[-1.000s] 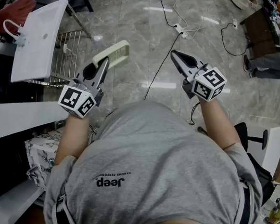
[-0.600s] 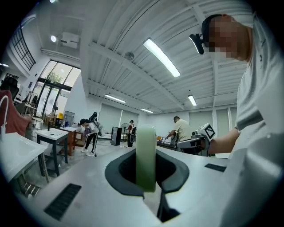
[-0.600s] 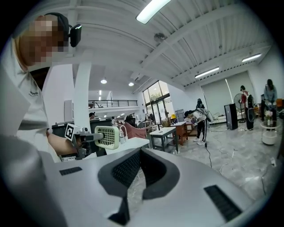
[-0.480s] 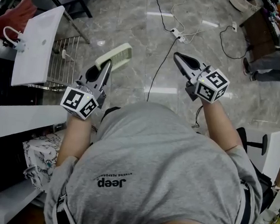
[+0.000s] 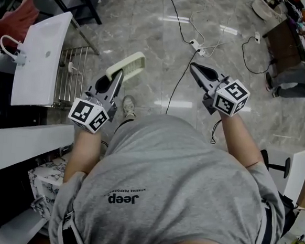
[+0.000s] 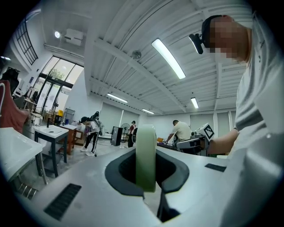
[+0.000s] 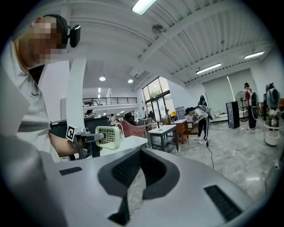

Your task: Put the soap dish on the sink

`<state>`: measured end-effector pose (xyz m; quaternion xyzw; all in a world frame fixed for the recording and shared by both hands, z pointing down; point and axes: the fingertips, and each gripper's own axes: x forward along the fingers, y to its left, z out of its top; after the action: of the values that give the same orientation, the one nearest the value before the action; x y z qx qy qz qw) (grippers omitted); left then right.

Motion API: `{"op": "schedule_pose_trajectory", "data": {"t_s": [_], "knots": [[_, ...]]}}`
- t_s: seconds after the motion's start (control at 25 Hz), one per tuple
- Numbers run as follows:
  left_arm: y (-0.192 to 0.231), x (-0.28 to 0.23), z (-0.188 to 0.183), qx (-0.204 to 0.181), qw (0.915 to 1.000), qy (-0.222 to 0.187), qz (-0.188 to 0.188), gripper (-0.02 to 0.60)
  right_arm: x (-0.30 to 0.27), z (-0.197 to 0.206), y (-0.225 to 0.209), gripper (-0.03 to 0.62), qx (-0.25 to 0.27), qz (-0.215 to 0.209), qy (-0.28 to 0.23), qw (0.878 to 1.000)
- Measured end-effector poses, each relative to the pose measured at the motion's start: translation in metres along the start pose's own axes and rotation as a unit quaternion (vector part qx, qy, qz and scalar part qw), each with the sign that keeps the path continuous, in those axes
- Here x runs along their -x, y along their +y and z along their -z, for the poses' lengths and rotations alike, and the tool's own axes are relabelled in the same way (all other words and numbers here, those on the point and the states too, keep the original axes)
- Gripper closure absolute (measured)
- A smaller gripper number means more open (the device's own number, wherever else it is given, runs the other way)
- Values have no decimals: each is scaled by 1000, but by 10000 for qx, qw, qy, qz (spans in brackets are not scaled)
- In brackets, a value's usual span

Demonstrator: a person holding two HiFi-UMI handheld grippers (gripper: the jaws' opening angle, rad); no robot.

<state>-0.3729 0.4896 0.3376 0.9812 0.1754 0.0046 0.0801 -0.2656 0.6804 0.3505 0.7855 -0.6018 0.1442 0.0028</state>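
A shoe (image 5: 128, 105) has come into view just under the left gripper (image 5: 116, 76) since the earlier picture, and both grippers have moved along over the floor (image 5: 149, 34). The person seems to be walking.

The soap dish (image 5: 126, 65) is pale green with slots. It sticks out in front of the left gripper, up in the air. The jaws are squeezed tight on its thin edge.

The white sink (image 5: 39, 57) is off to that gripper's left, near but not under the dish. It has a tap (image 5: 11, 47) on its far side.

The right gripper (image 5: 194, 68) is well off to the right. Its jaws are closed and hold nothing.

I think the dish is on its way. Keep squeezing it, swing it left over the sink's flat top, set it down, and only then let go.
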Motion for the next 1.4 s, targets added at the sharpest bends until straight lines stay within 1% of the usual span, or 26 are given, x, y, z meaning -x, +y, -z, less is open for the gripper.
{"op": "schedule_pose_trajectory", "data": {"t_s": [0.16, 0.32, 0.44, 0.56, 0.68, 0.76, 0.84, 1.0, 1.16, 1.28, 1.4], "knots": [[85, -14, -8, -23, 10000, -17, 86, 552, -79, -25, -18, 542, 10, 107, -57, 9999], [177, -30, -31, -34, 9997, 17, 245, 552, -168, -58, -30, 542, 20, 164, -32, 9999], [241, -39, -50, -106, 9995, 46, 291, 552, -228, -85, -42, 542, 21, 185, -81, 9998], [297, -44, -62, -102, 9996, 51, 259, 552, -282, -104, -56, 542, -17, 202, -84, 9998], [342, -52, -65, -62, 9997, 73, 212, 552, -324, -119, -71, 542, -24, 194, -52, 9998], [365, -60, -63, 39, 9998, 95, 159, 552, -344, -124, -83, 542, -30, 186, -9, 9998], [380, -69, -61, 147, 9997, 127, 133, 552, -357, -126, -96, 542, -39, 189, 52, 9998], [407, -92, -59, 188, 9995, 226, 98, 552, -381, -133, -133, 542, -178, 225, 66, 9996], [436, -123, -52, 211, 9995, 252, 21, 552, -409, -130, -172, 542, -195, 152, 119, 9996], [453, -157, -50, 181, 9994, 258, -110, 552, -430, -133, -215, 542, -276, 27, 84, 9996], [475, -196, -51, 140, 9988, 236, -394, 552, -460, -145, -261, 542, -250, -286, 51, 9993]]}}
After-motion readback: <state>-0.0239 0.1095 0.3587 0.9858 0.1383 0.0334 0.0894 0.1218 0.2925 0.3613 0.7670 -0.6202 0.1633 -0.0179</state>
